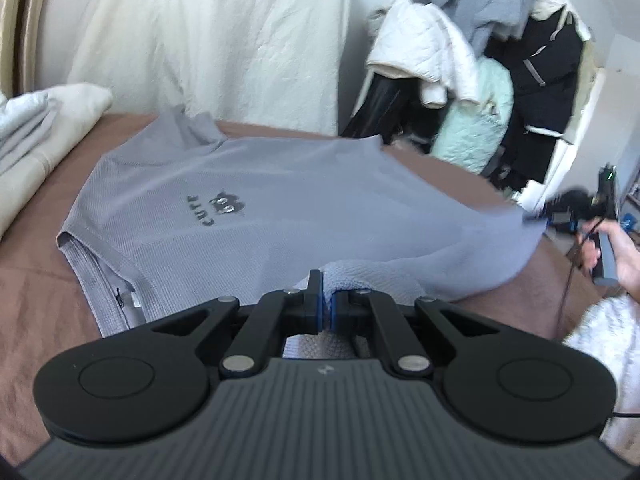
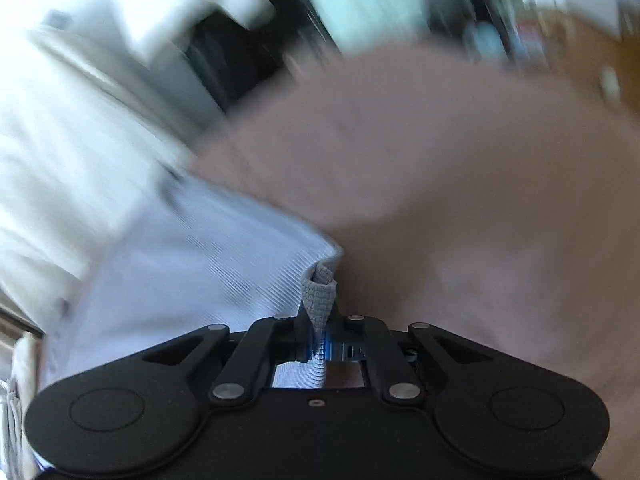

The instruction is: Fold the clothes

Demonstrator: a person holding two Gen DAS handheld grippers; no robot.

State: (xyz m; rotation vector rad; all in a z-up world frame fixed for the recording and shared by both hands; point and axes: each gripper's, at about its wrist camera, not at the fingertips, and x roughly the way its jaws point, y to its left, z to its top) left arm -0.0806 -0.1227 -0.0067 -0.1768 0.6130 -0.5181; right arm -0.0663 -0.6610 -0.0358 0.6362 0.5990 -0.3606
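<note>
We are working over the bed [image 1: 32, 280], where the shirt [image 1: 248, 200] is lying spread flat. Our left tongs [image 1: 326, 300] are pinching its near hem, and our right tongs [image 2: 320, 344] are clamping its far-right corner, lifted slightly.

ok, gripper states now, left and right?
Left gripper: closed on the grey T-shirt hem.
Right gripper: closed on a fold of the same shirt.
</note>
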